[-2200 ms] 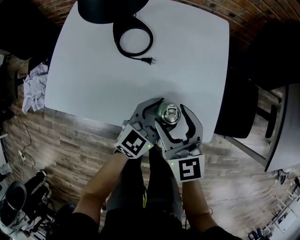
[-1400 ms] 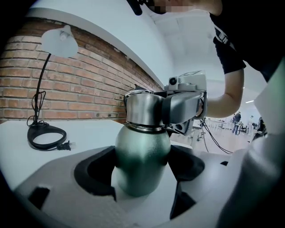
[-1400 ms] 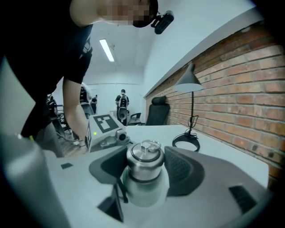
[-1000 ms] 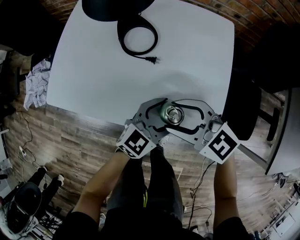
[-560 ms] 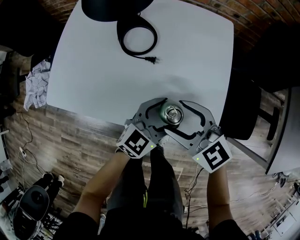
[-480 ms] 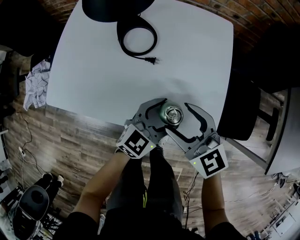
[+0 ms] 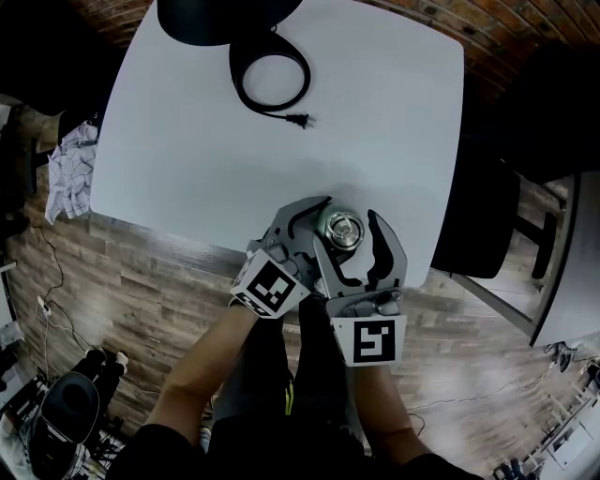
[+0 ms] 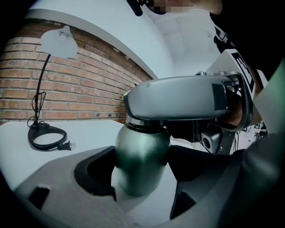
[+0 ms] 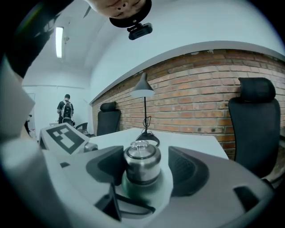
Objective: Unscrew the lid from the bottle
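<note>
A dark green metal bottle [image 7: 339,230] with a silver screw lid [image 9: 141,156] stands near the front edge of the white table [image 7: 234,159]. My left gripper [image 7: 319,221] comes in from the lower left and is shut on the bottle's body [image 8: 141,156]. My right gripper [image 7: 348,235] reaches over from below at lid height. Its jaws are open around the lid: the left pad lies against it and the right pad stands apart. In the left gripper view one grey right jaw [image 8: 187,98] crosses in front of the lid and hides it.
A black lamp base [image 7: 220,19] and a coiled black cord [image 7: 267,80] with its plug lie at the table's far side. A black chair [image 7: 478,216] stands at the right edge. The bottle is close to the table's front edge, with wood floor below.
My right gripper has swung back from the right side to straight in front of me, staying round the lid with its jaws wider. The left gripper and the bottle have not moved.
</note>
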A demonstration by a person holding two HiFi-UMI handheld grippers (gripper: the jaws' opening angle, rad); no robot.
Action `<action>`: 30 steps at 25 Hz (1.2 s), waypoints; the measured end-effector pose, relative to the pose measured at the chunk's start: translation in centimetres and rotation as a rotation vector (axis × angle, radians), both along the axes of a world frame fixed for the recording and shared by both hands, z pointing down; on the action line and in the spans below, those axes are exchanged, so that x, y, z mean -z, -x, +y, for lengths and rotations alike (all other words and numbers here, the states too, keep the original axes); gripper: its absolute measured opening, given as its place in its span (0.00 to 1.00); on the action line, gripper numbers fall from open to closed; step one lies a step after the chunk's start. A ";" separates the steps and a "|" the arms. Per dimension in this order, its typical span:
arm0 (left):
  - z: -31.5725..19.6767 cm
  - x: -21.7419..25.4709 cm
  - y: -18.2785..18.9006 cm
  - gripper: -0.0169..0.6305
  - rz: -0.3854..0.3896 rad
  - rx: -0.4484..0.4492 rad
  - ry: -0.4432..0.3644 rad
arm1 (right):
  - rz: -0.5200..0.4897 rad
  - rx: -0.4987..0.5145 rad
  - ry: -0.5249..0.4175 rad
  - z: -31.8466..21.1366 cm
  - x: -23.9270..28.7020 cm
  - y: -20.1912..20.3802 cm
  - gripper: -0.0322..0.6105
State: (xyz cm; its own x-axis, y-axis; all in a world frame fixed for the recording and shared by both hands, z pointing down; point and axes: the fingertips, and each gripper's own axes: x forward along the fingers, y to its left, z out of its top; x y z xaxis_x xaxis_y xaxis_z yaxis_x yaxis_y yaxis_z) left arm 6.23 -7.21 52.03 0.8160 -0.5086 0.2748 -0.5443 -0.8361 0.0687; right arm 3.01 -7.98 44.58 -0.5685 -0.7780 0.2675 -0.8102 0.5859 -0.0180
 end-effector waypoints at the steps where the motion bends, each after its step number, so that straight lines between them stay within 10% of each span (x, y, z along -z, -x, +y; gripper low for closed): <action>1: 0.0 0.0 0.0 0.58 0.001 0.000 0.000 | -0.003 0.012 -0.001 -0.1 -0.1 0.2 0.53; 12: 0.2 -0.5 0.1 0.58 -0.005 0.004 0.013 | -0.018 0.185 0.031 0.4 -0.7 1.1 0.47; 17: 0.5 -1.0 0.1 0.58 -0.009 0.001 0.026 | -0.051 0.559 0.170 1.6 -1.2 1.1 0.47; 21: 0.5 -1.1 0.0 0.58 -0.008 0.003 0.029 | 0.021 0.878 0.080 2.0 -0.4 1.9 0.47; 30: 0.1 -0.3 -0.1 0.58 -0.009 -0.006 0.006 | -0.019 0.851 0.101 1.9 -0.6 1.7 0.47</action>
State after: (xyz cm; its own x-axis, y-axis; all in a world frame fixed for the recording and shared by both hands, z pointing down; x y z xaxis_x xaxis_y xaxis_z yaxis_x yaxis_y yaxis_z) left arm 6.32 -7.11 52.37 0.8165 -0.5019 0.2852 -0.5398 -0.8390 0.0690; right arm 1.30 -6.05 45.20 -0.9530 -0.0576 0.2974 -0.0946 0.9892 -0.1117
